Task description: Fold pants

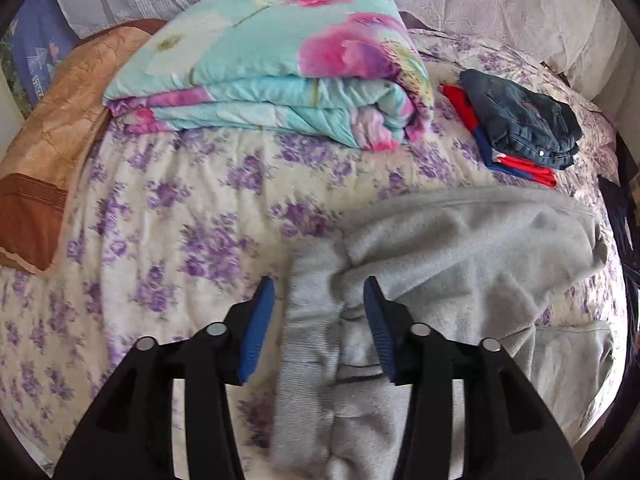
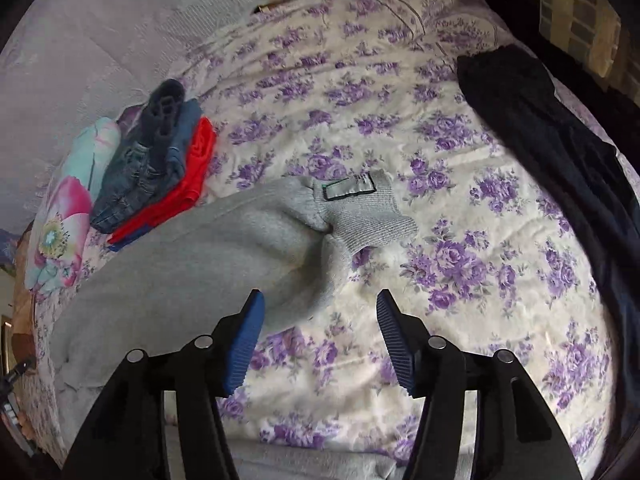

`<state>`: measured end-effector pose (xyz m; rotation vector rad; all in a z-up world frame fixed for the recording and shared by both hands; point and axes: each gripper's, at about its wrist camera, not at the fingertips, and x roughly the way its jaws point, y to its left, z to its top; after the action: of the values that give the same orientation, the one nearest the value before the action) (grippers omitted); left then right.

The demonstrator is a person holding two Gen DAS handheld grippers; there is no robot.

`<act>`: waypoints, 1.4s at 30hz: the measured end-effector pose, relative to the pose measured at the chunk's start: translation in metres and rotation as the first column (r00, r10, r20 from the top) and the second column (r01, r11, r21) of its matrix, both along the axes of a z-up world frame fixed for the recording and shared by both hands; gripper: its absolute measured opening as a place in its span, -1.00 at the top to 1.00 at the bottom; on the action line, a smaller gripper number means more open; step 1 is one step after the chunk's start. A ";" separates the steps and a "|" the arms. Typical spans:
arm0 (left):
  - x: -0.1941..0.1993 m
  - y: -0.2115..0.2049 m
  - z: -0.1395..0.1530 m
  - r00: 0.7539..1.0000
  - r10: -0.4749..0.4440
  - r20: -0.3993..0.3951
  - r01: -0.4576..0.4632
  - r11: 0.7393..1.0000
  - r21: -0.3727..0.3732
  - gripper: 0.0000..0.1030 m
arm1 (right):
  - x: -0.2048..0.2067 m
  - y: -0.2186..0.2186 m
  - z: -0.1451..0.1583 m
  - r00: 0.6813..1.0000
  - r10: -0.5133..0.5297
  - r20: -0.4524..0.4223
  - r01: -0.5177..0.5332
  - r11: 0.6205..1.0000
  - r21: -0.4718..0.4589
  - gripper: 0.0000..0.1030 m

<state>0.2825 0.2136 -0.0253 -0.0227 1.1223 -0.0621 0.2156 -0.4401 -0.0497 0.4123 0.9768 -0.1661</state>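
While the left gripper (image 1: 320,296) hangs over the grey pants (image 1: 460,248), its jaws stand wide apart, clamped on nothing. A ribbed band of the pants runs up between the two blue pads (image 1: 256,332), clear of both as far as the left wrist view shows; whether the tips brush the cloth below cannot be told. Right of these jaws the bulk of the pants lies bunched and creased on the floral bedsheet (image 1: 160,216). This gripper points forward and downward along the bed. Ahead of the jaws sits a folded floral quilt (image 1: 272,68), and ahead to the right a stack of folded jeans (image 1: 524,120) rests on a red garment (image 1: 532,170). Far to the left lies a brown pillow (image 1: 56,136).

The right gripper (image 2: 320,308) also has its jaws spread wide and holds nothing. Its left pad (image 2: 244,344) overlaps the lower edge of a grey pant leg in the right wrist view, though contact cannot be confirmed; its right pad stands over bare bedsheet (image 2: 460,184). Ahead of these jaws the leg ends in a ribbed cuff (image 2: 372,216) with a sewn label (image 2: 352,186), the cuff lying flat on the sheet. The rest of the leg stretches away to the left of the jaws. A dark garment (image 2: 552,148) is draped along the bed's edge, well apart to the right. This gripper tilts downward toward the sheet.
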 end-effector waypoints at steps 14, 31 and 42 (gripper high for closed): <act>0.118 -0.043 -0.076 0.870 -0.464 -0.169 0.459 0.886 -0.068 -0.27 | -0.099 0.110 0.023 0.989 0.136 0.064 -0.137 0.990 0.011 -0.25; 0.045 -0.026 -0.034 0.812 -0.558 0.170 0.583 0.792 -0.181 0.87 | 0.152 0.338 0.045 0.461 0.887 0.035 -0.887 0.462 -0.010 -0.40; 0.043 -0.027 -0.042 0.809 -0.564 0.165 0.586 0.791 -0.173 0.87 | 0.213 0.383 -0.034 0.226 0.945 -0.237 -0.960 0.257 0.109 -0.40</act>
<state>0.3259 0.1863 -0.0678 0.1312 0.9772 -0.7322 0.4287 -0.0572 -0.0838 -0.3728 1.3345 0.9528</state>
